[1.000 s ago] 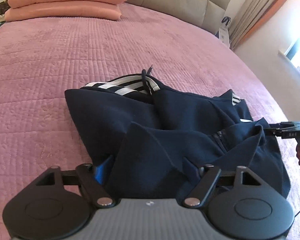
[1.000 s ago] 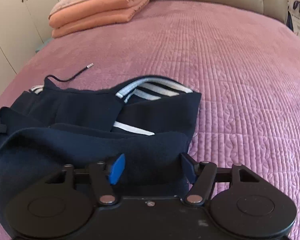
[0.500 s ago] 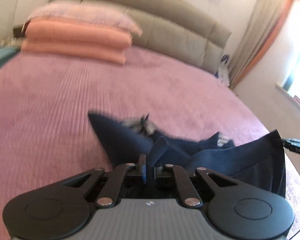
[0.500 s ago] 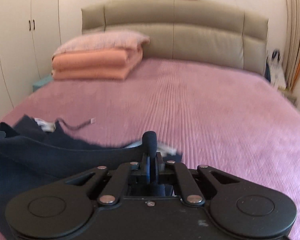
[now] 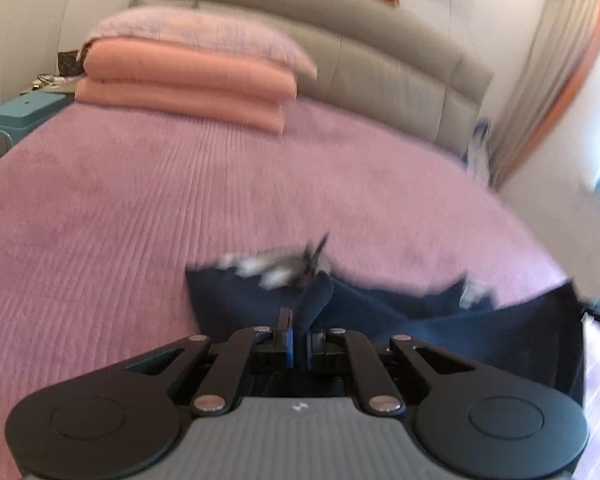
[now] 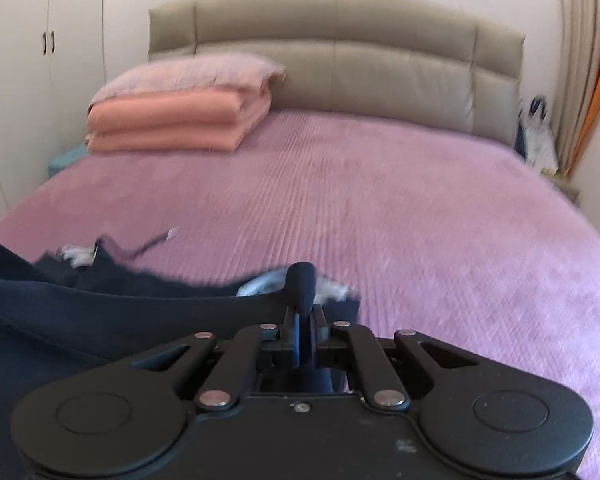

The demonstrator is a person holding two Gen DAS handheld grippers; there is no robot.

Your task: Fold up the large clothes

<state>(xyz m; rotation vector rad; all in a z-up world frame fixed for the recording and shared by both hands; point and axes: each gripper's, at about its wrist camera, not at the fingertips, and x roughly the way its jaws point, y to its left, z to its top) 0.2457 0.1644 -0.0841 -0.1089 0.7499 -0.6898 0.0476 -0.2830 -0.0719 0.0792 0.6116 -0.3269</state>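
Observation:
A dark navy garment (image 5: 440, 320) with white stripes and a drawstring lies on the pink bed (image 5: 140, 208). My left gripper (image 5: 299, 338) is shut on a fold of its navy edge, which sticks up between the fingers. My right gripper (image 6: 303, 326) is shut on another part of the same edge (image 6: 302, 284). The garment (image 6: 80, 312) stretches between both grippers, lifted off the bed at its near side. Its far part with stripes (image 6: 76, 254) rests on the bed. The view is blurred by motion.
Folded peach blankets (image 5: 184, 88) and a pillow sit at the head of the bed by the grey headboard (image 6: 340, 68). A teal stool (image 5: 16, 110) stands at the left. White wardrobe doors (image 6: 40, 60) are at the left, curtains (image 5: 548, 80) at the right.
Both grippers closed on the garment's near edge and lifted it. The views tilted up toward the headboard, and the edge is now pulled taut between the grippers.

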